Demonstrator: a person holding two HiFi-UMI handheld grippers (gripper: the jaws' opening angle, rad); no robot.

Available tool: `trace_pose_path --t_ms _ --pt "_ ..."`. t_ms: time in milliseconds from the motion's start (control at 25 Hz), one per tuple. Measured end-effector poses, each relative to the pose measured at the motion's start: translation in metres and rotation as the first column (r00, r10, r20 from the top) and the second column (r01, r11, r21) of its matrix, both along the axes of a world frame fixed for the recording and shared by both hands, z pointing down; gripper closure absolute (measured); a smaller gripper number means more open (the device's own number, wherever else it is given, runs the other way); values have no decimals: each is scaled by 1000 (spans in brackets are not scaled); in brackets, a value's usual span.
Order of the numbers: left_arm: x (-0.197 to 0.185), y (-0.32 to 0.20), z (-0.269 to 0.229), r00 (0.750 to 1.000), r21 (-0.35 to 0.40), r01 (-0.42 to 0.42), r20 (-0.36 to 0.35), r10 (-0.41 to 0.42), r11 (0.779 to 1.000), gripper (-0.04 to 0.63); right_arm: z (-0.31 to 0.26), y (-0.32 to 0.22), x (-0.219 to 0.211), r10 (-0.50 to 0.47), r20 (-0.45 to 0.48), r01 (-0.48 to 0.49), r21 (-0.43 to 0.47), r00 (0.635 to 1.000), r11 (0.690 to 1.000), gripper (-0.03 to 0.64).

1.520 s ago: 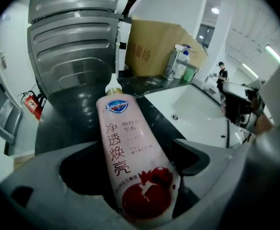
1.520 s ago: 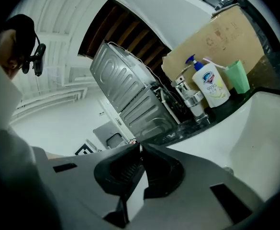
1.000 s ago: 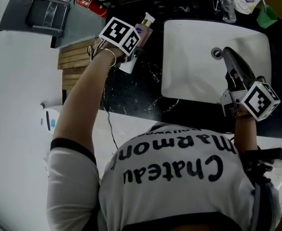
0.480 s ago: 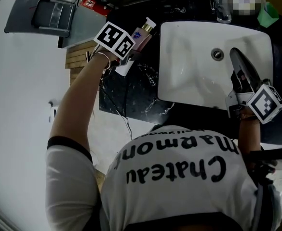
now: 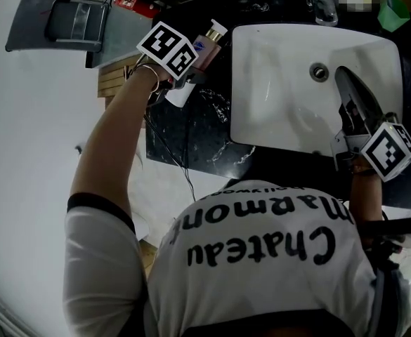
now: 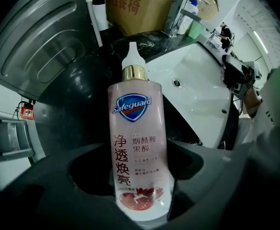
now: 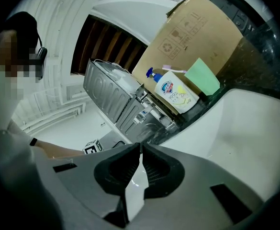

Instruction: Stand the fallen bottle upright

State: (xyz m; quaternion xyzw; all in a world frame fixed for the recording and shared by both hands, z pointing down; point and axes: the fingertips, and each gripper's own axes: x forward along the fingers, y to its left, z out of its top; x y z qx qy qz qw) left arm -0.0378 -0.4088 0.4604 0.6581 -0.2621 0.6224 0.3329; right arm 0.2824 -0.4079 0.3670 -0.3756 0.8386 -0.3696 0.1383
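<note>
Straddles the lower body of the pink Safeguard bottle [image 6: 136, 143] with the left claw [image 6: 141, 178], pointed down from above. Jaws easing apart at this instant, pads seemingly against both flanks just above the pomegranate print. Places the bottle on the dark marbled tabletop [image 5: 191, 132] just left of the white sink [image 5: 275, 83], slanted rather than upright, with the white nozzle [image 6: 131, 54] and gold collar [image 6: 133, 73] aimed toward the back corner; cannot tell whether the base rests on the stone or rides a little off it. Keeps the right claw [image 7: 140, 152] over the sink basin, jaws pressed together down to a thin slit, nothing between them. Judging the bottle: glossy plastic, probably slick and more so if splashed; stiff enough to clamp, though likely to give under a hard squeeze; apparently well filled, so some weight low down; tall and narrow, so easy to topple once set down. Best taken across the broad labelled body, low to middle, never by the slim nozzle. Calls for a firm, even pinch and a slow swing onto the base.
</note>
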Motion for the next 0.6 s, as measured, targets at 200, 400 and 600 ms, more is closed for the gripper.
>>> trace_pose_path --t_ms 200,400,600 --pt "-1 0 1 1000 11 -10 -11 11 1000 273 -5 -3 -3 -7 22 6 25 1000 1000 592" --pt "0 -1 -2 1000 25 -5 -15 6 1000 279 0 0 -4 -10 -7 10 1 1000 1000 592" --pt "-1 -3 0 999 58 4 -39 -2 998 278 4 0 -8 -22 -16 22 -6 1000 1000 592"
